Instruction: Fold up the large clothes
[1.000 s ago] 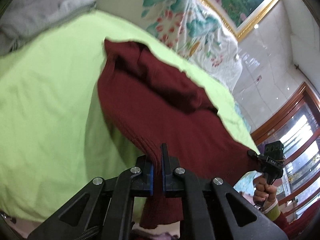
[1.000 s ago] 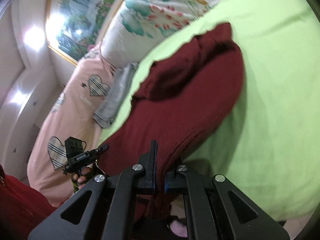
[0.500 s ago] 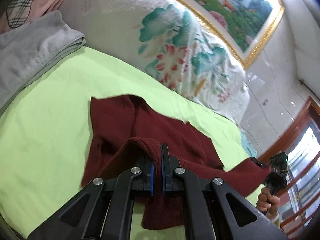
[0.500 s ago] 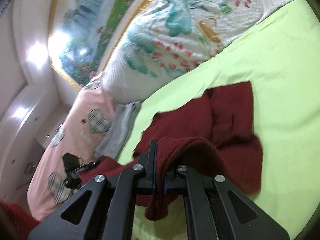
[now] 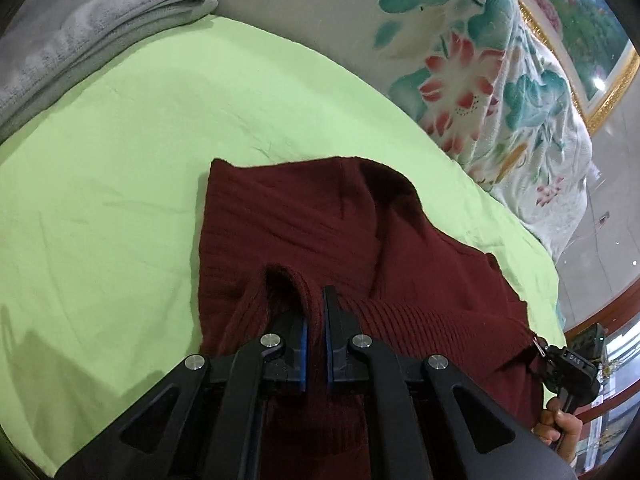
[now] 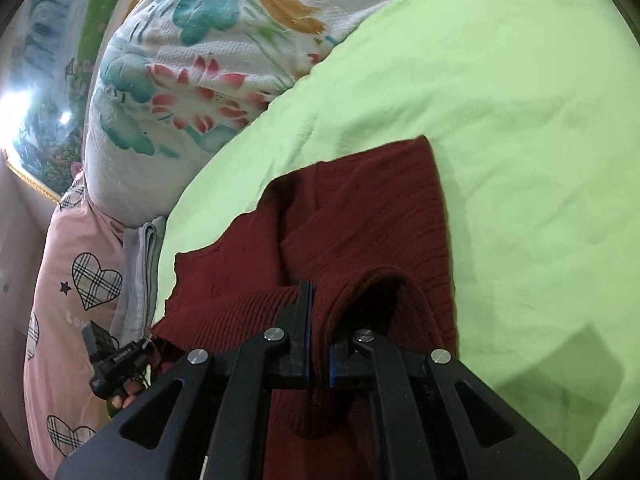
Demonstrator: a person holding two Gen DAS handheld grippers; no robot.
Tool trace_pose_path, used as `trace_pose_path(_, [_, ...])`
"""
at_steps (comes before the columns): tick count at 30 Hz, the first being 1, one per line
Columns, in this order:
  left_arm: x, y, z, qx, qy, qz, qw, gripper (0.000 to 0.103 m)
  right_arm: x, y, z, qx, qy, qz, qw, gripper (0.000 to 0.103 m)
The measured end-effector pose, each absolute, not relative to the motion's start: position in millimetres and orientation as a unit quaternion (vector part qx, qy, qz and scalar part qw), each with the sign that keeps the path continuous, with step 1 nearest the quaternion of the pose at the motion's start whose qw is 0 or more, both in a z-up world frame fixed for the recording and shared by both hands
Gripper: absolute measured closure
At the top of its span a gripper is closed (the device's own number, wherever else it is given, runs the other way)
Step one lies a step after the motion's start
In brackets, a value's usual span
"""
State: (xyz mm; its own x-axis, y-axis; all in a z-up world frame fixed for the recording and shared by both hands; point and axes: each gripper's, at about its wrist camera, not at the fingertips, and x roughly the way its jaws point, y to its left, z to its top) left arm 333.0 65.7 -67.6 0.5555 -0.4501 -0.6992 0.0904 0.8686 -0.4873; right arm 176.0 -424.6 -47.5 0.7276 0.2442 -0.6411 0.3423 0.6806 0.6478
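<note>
**Maroon sweater pinched at 2 corners on a green bed**

Around the work: a folded grey towel (image 5: 96, 28) lies at the far edge of the lime-green bed sheet (image 5: 120, 168), beside a large white cushion printed with lotus flowers (image 5: 472, 80). A pink quilt with plaid hearts (image 6: 76, 280) sits past the towel in the right wrist view, and a gold-framed painting (image 5: 580, 20) hangs on the wall behind. Nothing lies on the sheet between the garment and the cushion.

The maroon sweater (image 5: 320, 232) rests on the sheet, its far part flat with one layer folded over another, forming a raised ridge near the middle. The near hem is lifted off the bed and stretched between the 2 tools.

The left tongs (image 5: 314, 312) are pressed together on a ribbed fold of the sweater's hem, the cloth bunching into a small loop just ahead of the blue pads. The right tongs (image 6: 316, 316) likewise pinch a ribbed fold, with a loose flap hanging below them (each tool also shows small at the edge of the other's view, gripping its own corner).

The knit is thick and finely ribbed at the hem, smoother across the body; the sheet is thin and lightly creased.
</note>
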Motion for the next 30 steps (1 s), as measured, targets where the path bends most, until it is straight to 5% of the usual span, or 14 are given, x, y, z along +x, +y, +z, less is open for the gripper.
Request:
trace_pose_path(2, [327,67,-63,-0.21,0.447,-0.161,0.855,0.084,170,-425,-43,0.398,0.369,-0.037,0.839,0.086])
trace_pose_path(4, [303,70,-50,-0.216,0.435,-0.175,0.857,0.061,158,-421,-30,0.389,0.354,-0.052,0.849,0.063])
trace_pose_path(5, [293,69,-46,-0.215,0.428,-0.181,0.859,0.058,149,-418,-23,0.383,0.341,-0.056,0.857,0.051])
trace_pose_path(9, [256,34,-37,-0.184,0.426,-0.251,0.849,0.057,130,-384,0,0.341,0.318,-0.029,0.884,0.049])
trace_pose_path(14, [261,-13,-52,-0.115,0.455,-0.272,0.84,0.06,163,-333,-12,0.235,0.392,0.026,0.889,0.049])
trace_pose_path(19, [313,-2,-58,-0.126,0.467,-0.247,0.84,0.087,189,-368,-28,0.222,0.414,-0.049,0.881,0.053])
trace_pose_path(22, [342,25,-50,-0.132,0.454,-0.177,0.863,0.076,184,-402,-26,0.259,0.388,-0.098,0.879,0.052])
trace_pose_path(30, [346,80,-57,-0.198,0.447,-0.114,0.865,0.073,144,-404,-18,0.301,0.359,-0.12,0.876,0.051])
